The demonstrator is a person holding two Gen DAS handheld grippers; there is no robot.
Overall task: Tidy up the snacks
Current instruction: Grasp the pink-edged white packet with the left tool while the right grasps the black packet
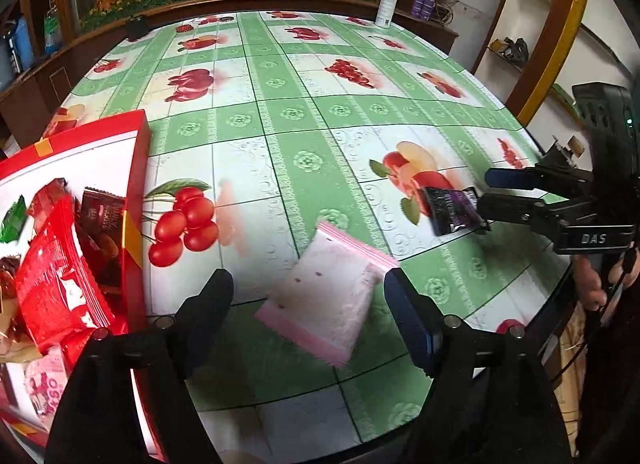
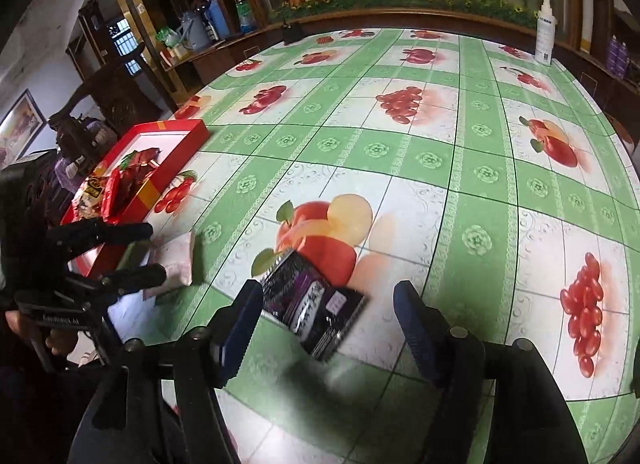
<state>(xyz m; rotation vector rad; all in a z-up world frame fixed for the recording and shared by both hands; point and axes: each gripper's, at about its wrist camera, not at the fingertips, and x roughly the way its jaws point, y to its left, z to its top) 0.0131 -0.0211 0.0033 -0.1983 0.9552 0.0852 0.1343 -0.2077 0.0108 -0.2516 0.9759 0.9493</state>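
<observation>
A pink snack packet (image 1: 328,300) lies flat on the table (image 1: 280,135), near the table's front edge and just beside the long side of a red box (image 1: 136,191). The left hand-held gripper (image 1: 308,304) hangs over it, fingers spread wide apart, the packet lying between them; neither finger is seen to touch it. It points out across the table from the front edge, tilted down toward the cloth.

A dark purple snack packet (image 2: 316,304) lies further toward the right side of the table, on a printed apple of the green checked tablecloth (image 2: 400,143). The right hand-held gripper (image 2: 324,316) is released as well, its two blue-padded fingers standing either side of the packet with gaps showing. In the left wrist view this gripper reaches in from the table's right edge, level and low, its fingertips (image 1: 496,177) at the end of the purple packet; the person's fingers show behind its handle.

The red box sits at the left part of the table, open on top, and holds several wrapped snacks: a red packet (image 1: 56,284), a brown one (image 1: 104,223), a green one (image 1: 12,223) and a pink printed one (image 1: 44,388).

At the far edge stands a white spray bottle (image 2: 545,31), and a small black object (image 2: 292,33) lies further along the same edge.
</observation>
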